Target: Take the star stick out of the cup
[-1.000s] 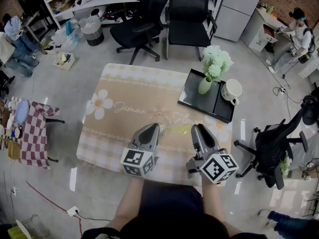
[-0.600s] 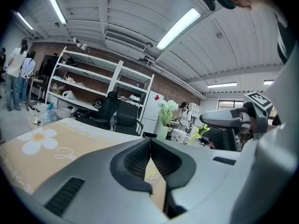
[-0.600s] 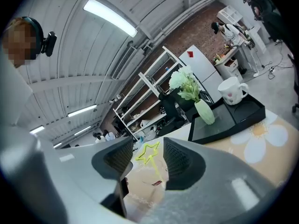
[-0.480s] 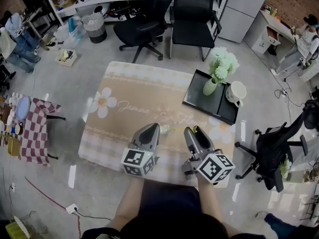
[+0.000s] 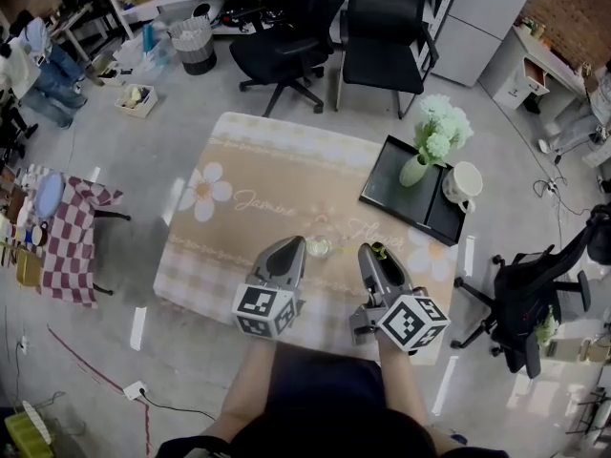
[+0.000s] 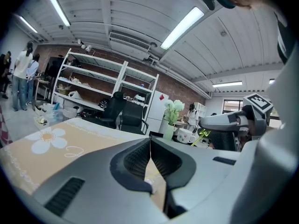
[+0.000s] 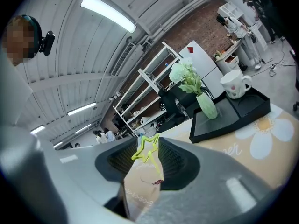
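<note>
My right tongs [image 7: 146,149] are gripping the star stick [image 7: 145,148]. The yellow-green star head sits right at the tips, caught between the two ribbed pads, and the thin stick runs back down the gap toward me. These jaws have just been closing, with the star between them. From my left side, the star pokes out below the tip of the right tongs, off the counter [image 5: 250,165], with the stick slanting down. The stick is out of the cup [image 5: 318,247]. That small clear cup stands on the beige flower-print cloth between my two tips, just beside the tip of my left tongs [image 5: 295,244] and apart from the star to its right. My left tongs have their jaws together, the tips meeting in a thin line. A small pale bit shows low in the slit behind them, and I cannot tell what it is, nor whether the cup's edge is pinched. Both tongs point away from me over the near edge of the counter, side by side and nearly level. At the far right corner of the counter lies a black tray [image 5: 396,198]. It carries a pale green vase [image 5: 414,171] of white-green flowers and, right of that, a white mug [image 5: 465,182].
</note>
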The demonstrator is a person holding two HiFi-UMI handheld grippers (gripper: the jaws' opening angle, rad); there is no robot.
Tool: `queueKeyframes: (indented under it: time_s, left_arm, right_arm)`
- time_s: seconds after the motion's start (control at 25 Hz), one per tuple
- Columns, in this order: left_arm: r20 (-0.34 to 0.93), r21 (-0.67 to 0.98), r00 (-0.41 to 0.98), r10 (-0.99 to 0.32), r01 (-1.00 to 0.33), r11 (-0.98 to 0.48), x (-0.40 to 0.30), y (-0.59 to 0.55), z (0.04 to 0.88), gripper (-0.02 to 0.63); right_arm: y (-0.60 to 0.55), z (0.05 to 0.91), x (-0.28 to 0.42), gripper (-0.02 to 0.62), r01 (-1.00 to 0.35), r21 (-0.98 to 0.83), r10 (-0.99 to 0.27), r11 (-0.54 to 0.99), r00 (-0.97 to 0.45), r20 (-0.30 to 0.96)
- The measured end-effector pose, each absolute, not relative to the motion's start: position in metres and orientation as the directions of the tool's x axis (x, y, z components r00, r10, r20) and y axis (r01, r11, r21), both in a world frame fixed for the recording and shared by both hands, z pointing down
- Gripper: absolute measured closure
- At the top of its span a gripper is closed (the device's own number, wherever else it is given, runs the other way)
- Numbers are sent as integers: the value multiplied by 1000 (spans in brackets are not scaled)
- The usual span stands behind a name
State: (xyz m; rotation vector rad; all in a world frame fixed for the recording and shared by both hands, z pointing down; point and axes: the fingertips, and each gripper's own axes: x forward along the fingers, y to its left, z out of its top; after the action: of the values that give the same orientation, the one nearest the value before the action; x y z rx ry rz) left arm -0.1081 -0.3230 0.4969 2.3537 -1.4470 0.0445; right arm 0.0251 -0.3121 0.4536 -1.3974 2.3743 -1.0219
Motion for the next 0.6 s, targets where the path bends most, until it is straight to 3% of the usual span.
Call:
queueKeyframes:
  time_s: [0.52, 0.6]
  left_arm:
    - [228, 298, 469, -853, -868, -398, -106, -328, 500, 594]
    - [229, 298, 469, -853, -868, -397, -106, -328, 500, 595]
  right_arm:
    - [-320, 458, 30, 524, -708, -642, -838, 293, -514, 184]
    - [-320, 459, 30, 564, -711, -638, -838, 295, -513, 186]
